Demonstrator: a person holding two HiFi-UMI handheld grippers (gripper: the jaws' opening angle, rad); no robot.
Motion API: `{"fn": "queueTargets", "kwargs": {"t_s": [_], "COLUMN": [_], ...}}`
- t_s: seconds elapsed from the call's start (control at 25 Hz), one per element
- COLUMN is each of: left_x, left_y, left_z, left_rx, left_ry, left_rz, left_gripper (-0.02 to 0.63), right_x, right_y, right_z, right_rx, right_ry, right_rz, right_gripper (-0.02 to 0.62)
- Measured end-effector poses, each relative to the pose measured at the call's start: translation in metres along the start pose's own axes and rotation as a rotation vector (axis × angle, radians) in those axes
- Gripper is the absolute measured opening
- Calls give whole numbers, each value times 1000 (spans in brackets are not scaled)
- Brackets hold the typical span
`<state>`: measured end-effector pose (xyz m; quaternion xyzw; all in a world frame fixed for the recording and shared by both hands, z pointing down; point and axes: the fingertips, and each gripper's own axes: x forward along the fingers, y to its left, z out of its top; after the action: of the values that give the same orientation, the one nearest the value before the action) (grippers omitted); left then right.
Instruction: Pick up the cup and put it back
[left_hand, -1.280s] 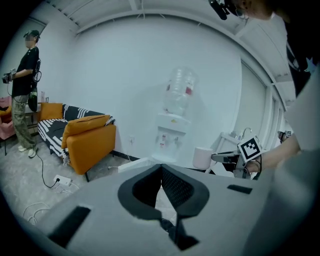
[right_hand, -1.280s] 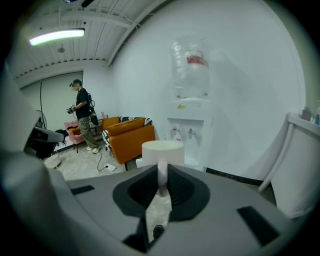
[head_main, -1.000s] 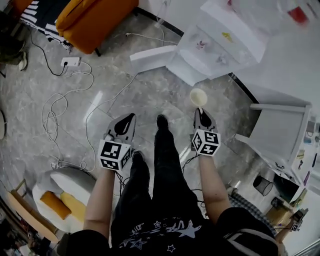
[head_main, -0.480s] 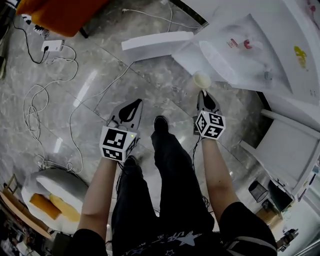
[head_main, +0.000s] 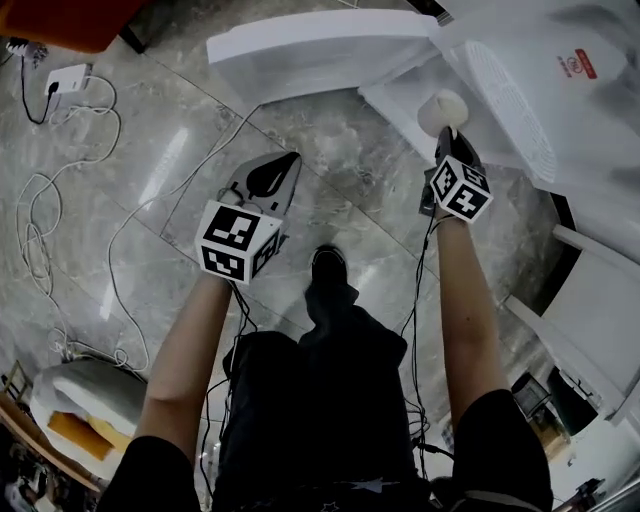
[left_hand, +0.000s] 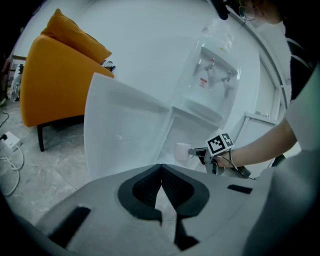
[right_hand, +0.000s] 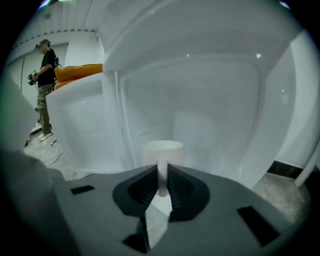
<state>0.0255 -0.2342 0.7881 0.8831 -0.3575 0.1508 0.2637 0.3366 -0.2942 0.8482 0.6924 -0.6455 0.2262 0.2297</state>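
A white cup (head_main: 443, 110) hangs in the air just in front of the open lower cabinet (head_main: 500, 110) of a white water dispenser. My right gripper (head_main: 447, 136) is shut on its handle. In the right gripper view the cup (right_hand: 162, 151) stands upright, and the pads of the right gripper (right_hand: 162, 182) pinch the handle, with the cabinet's hollow (right_hand: 200, 120) behind. My left gripper (head_main: 283, 168) hovers over the floor to the left, shut and empty. In the left gripper view, beyond the left gripper (left_hand: 161, 172), the cup (left_hand: 182, 151) shows in the right gripper (left_hand: 197, 151).
The cabinet's white door (head_main: 320, 50) stands swung open to the left. An orange chair (left_hand: 55, 80) is further left. Cables (head_main: 60, 200) and a power strip (head_main: 68, 78) lie on the marble floor. Another person (right_hand: 45, 90) stands far off. My foot (head_main: 328, 268) is below.
Both grippers have moved forward and up toward the dispenser. The cup, still held by the right gripper, has gone from over the floor to the mouth of the open cabinet.
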Motion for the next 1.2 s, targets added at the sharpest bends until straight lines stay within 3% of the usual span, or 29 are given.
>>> {"fn": "queueTargets", "kwargs": {"t_s": [0.24,0.52,0.88,1.08,1.2], "left_x": [48,71,48,16,-26], "left_y": [33,55,88,100,103], "left_z": [-22,-16,-14,-18,-11], "left_rx": [8,84,71,47,-20], "left_ry": [-44,-105,-181,-145,-123], "left_rz": [5,4,68,118,168], "left_gripper": [9,9,9,9,9], "right_x": [63,94,98,77,40], "right_y": [-19,-34,-26,-23,-9], "right_z": [-14,-13,-36,-46,-47], "right_rx": [70,70,92,102,121], "right_ry": [-56,-167,-164,-106,-52], "right_rz": [-59,-125,-122,-123,-130], "right_gripper": [43,44,55,166,175]}}
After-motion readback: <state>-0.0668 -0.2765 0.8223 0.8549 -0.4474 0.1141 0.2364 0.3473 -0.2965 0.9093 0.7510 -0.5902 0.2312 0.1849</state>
